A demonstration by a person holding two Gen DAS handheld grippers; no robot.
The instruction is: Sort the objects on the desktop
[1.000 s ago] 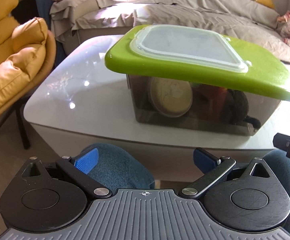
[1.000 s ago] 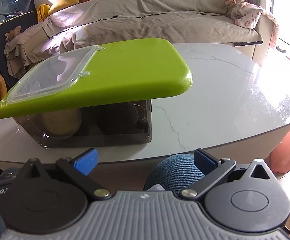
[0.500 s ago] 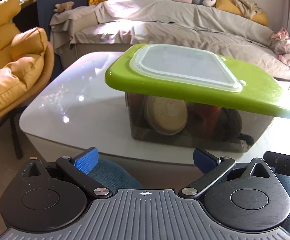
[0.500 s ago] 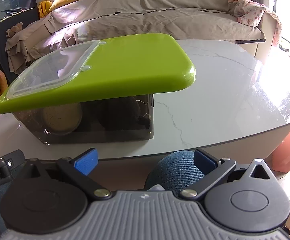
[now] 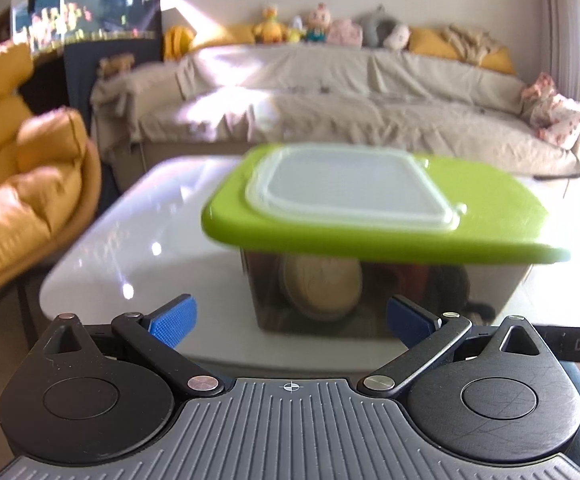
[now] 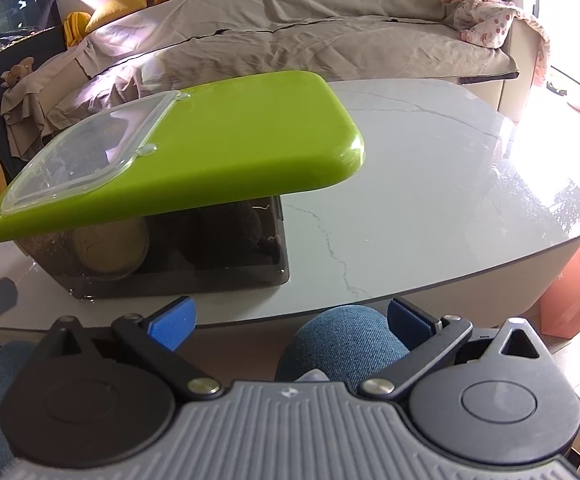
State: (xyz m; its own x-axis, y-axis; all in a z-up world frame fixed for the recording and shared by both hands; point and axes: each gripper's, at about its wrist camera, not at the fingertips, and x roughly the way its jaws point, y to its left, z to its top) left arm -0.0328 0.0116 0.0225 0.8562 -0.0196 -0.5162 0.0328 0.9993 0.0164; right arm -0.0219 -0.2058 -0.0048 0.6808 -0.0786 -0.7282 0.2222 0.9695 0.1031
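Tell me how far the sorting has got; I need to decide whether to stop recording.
Looks nearly done: items sit inside the dark bin under the green lid, which lies skewed. Left gripper and right gripper are open, empty. The table shows nothing else; possibly only straightening the lid remains.

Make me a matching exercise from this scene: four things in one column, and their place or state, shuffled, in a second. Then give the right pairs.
Things:
1. green lid
2. round tan disc
3. left gripper
4. table

Place or state:
A. open, holding nothing
B. rests tilted on the dark bin, overhanging it
C. inside the bin, leaning on edge
D. carries the bin

Pairs: 1-B, 2-C, 3-A, 4-D
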